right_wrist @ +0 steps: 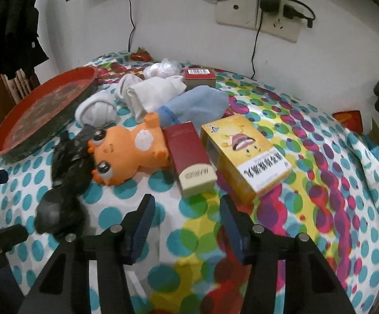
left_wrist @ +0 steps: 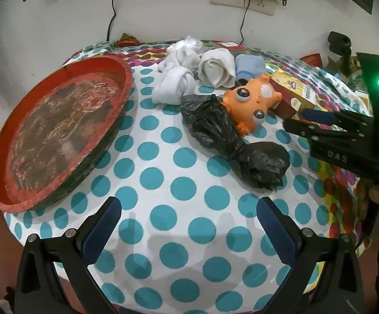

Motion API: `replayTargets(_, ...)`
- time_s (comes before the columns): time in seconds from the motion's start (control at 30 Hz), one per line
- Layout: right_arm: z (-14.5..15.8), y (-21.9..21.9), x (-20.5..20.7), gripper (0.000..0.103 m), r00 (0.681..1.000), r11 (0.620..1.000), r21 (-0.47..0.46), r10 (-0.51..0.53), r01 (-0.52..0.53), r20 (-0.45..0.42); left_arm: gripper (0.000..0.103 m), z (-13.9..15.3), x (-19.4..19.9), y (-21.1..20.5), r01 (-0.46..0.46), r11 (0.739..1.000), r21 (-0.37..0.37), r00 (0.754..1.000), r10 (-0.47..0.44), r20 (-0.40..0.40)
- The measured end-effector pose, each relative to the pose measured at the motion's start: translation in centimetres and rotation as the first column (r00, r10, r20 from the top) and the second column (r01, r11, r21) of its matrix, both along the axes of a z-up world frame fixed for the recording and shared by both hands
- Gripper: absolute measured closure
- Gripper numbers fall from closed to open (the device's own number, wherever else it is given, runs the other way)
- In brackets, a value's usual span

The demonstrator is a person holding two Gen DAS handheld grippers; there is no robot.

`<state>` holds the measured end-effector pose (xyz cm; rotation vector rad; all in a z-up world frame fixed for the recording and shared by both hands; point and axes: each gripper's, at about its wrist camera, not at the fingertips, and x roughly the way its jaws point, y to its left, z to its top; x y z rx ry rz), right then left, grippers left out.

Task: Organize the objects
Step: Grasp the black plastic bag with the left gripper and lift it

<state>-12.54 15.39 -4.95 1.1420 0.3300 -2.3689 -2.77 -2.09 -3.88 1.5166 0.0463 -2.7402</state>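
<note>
Two boxes [right_wrist: 192, 157] [right_wrist: 244, 154] bear print (unreadable); barcode on red tin [right_wrist: 199, 77].

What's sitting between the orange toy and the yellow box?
A dark red box lies between the orange toy and the yellow box, touching the toy; the right wrist view shows it best.

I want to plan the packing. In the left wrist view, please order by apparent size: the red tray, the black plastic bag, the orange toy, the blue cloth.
1. Red tray, clearly largest.
2. Black plastic bag.
3. Orange toy, partly over the bag.
4. Blue cloth, smallest, but farthest and partly hidden, so its true size is unsure.
</note>
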Motion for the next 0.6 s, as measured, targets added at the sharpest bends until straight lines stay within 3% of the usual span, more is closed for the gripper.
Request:
replayTargets(0.13, -0.2, -0.4, -1.5, 0.051, 1.000, 1.000, 0.010, 0.006, -0.006, -0.006, 0.000, -0.3, -1.0, 0.2, -0.005, 1.000, 0.016, 1.000, 0.005, 0.012)
replayTargets(0.27, -0.5, -0.9, -2.7, 0.071, 1.000, 1.000, 0.015, 0.020, -0.020, 0.015, 0.000, -0.7, -2.1, 0.6, 0.003, 0.999, 0.045, 1.000, -0.004, 0.029)
replayTargets(0.47, -0.5, -1.0, -2.4, 0.072, 1.000, 1.000, 0.002, 0.021, -0.021, -0.001, 0.000, -0.8, -3.5, 1.6, 0.010, 0.999, 0.052, 0.999, -0.012, 0.036)
replayTargets(0.6, -0.5, -0.2, -1.8, 0.072, 1.000, 1.000, -0.024, 0.004, -0.004, 0.009, 0.000, -0.4, -4.2, 1.6, -0.006, 0.994, 0.113, 1.000, 0.003, 0.027)
